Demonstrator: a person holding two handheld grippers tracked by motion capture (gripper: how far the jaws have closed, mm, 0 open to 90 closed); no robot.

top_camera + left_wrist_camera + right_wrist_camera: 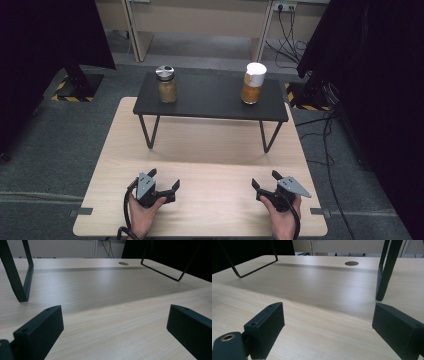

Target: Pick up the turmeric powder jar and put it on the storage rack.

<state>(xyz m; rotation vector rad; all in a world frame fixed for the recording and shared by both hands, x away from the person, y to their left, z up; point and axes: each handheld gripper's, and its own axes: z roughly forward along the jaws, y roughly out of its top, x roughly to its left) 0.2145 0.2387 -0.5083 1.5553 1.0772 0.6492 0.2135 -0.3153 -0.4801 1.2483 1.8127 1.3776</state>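
Down at the near edge of the counter (200,150), both tools sit low and idle: the left gripper (163,181) has its fingers (40,332) spread wide with nothing between them, and the right gripper (265,180) matches it, fingers (265,328) parted over bare wood. Up at the far end stands a small black shelf (210,97) on thin wire legs, and that is where the goods are: a jar with a silver lid (166,84) on its left side, a jar with a white lid (253,82) on its right, well apart from each other and from either gripper. From both gripper views the shelf legs frame the way ahead, so the reach looks like the step in hand, each tool likely going for the jar on its own side. To do it well, I'd lift first, clearing the shelf's front edge rather than sliding under it, then come in level with the fingers kept wide. Straddle the glass body below the lid, centred, before closing. These jars look tall and narrow, so a nudge from one finger could tip them; square up, then squeeze gently.
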